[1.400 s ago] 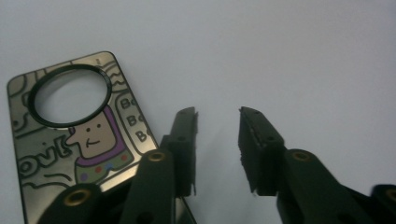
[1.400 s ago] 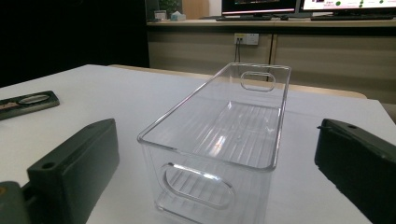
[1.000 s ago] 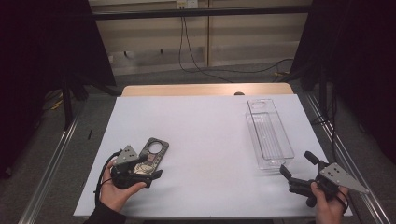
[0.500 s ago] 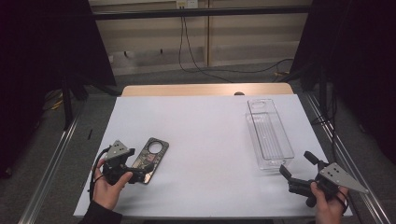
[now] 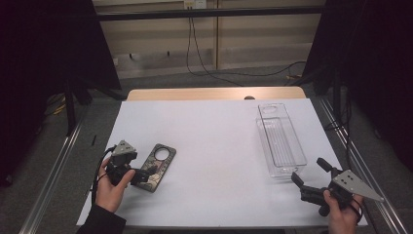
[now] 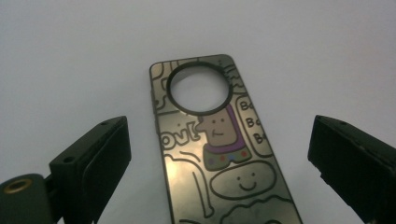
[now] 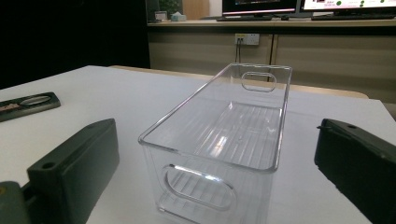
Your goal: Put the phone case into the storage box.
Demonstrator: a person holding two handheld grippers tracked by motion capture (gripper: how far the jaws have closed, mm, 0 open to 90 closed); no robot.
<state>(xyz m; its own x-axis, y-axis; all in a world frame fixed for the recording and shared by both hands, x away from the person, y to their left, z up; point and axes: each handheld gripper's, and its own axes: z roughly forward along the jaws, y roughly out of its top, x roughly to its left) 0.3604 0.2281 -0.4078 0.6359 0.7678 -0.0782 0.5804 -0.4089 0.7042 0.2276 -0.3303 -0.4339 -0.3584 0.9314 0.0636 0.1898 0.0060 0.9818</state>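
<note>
Since a second ago, the left gripper [image 5: 139, 176] has drawn back toward the near left corner of the table [image 5: 214, 131], and where its jaws sat over the patterned phone case [image 5: 157, 166] they now stand off its near end; the case and the right side have kept their places. Held in the person's left hand [image 5: 111, 190], this gripper has its jaws spread wide in the left gripper view, one to each side of the case, touching nothing. The case [image 6: 215, 144] lies flat on the white tabletop at the near left, its round camera opening at the far end and cartoon drawings across its face.

Right of it, a broad stretch of white table separates it from the clear plastic bin [image 5: 280, 139], which stands upright on the right side with its long axis running near to far. Just near the bin's near end, the right gripper [image 5: 307, 176] rests in the person's right hand [image 5: 341, 214], jaws parted wide and holding nothing; in the right gripper view the bin [image 7: 219, 140] sits between and beyond them, untouched.
</note>
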